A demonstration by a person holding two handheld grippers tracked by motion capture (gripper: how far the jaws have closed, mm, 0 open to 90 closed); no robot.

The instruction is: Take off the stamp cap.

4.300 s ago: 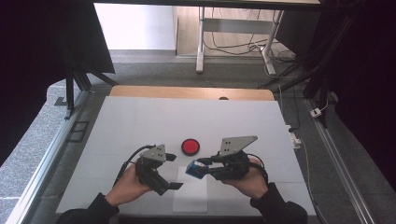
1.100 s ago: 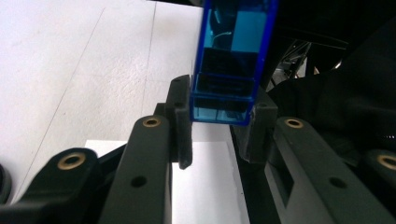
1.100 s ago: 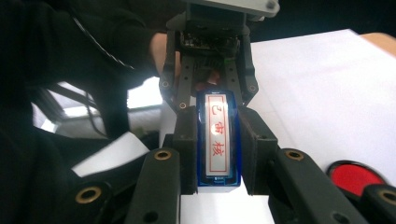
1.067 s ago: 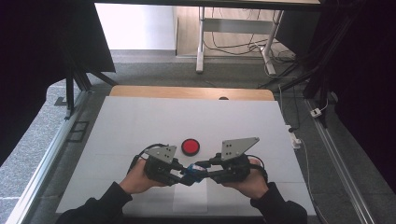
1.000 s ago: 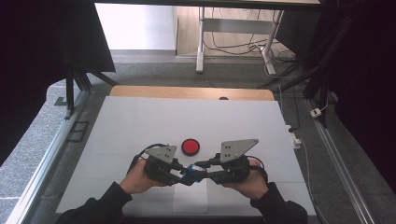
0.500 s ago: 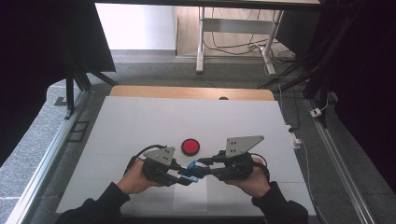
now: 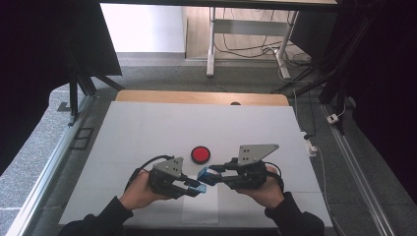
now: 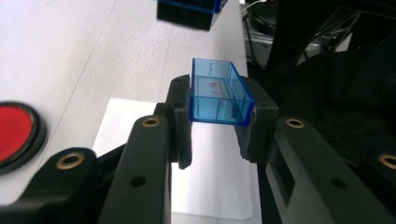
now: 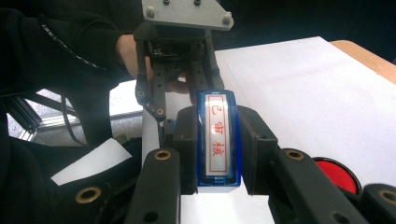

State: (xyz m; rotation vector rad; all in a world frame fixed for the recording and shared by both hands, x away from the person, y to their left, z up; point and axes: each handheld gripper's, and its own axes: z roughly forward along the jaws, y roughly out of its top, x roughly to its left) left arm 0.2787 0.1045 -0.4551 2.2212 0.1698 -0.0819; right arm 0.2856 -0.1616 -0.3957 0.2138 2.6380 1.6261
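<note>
Two halves already separated: left gripper [image 7: 195, 187] clamping the clear blue cap [image 8: 218, 95], right gripper [image 7: 206, 175] clenching the stamp body [image 9: 218, 140] (red characters showing), hovering above the counter [image 7: 147, 128]; stamping on paper [image 7: 200, 212] remaining.

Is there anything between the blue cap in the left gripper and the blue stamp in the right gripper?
No. In the high view, blue cap and blue stamp are separated by a bare gap above the white table.
</note>
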